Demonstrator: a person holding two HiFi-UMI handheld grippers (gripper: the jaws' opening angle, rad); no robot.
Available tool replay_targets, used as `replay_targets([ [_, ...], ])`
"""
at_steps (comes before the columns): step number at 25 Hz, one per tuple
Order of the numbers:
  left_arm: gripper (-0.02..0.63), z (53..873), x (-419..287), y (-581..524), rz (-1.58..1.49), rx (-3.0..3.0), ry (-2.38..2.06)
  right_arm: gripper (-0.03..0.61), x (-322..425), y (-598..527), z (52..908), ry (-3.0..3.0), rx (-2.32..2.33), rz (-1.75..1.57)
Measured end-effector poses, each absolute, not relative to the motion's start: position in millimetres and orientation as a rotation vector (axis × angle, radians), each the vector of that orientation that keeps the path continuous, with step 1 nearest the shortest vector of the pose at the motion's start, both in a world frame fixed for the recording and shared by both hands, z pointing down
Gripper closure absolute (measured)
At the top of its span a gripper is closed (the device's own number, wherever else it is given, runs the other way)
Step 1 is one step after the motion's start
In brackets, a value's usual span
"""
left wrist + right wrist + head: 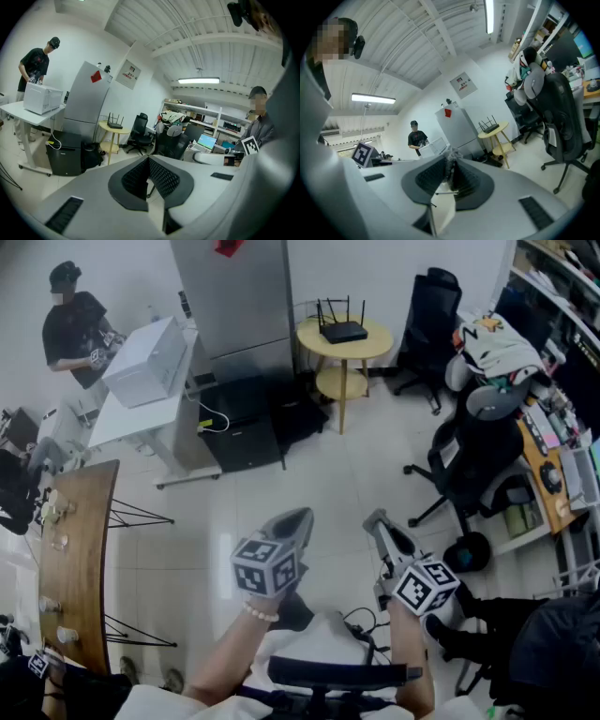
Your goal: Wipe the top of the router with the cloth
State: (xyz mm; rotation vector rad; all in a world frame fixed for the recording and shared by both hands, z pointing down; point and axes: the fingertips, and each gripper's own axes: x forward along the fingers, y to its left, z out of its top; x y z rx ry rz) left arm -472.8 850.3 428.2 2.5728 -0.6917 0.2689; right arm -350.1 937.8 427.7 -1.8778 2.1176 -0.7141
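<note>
Between the right tongs, seemingly a pinched cloth.

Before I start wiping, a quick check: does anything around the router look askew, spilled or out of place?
Nothing stands out. The router sits flat on the round yellow table, antennas upright, nothing spilled. The only mess is clothing heaped over a chair at the right, apart from the table. The right gripper grips the cloth.
</note>
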Motion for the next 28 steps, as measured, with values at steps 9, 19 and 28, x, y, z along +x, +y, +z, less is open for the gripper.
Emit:
replay_targets([
  [9,0.615,436,-459,866,0.293,2.563,-0.723,0.512,-335,959,443,2.106,-1.857,-0.741],
  [19,0.615,451,-401,837,0.355,2.581,-0.633,0.512,-285,940,462,2.020,-1.923,-0.769],
  [28,0.615,457,-330,728,0.329,2.551,-0.630,0.512,-225,844,468,2.012,-1.988,-0.830],
])
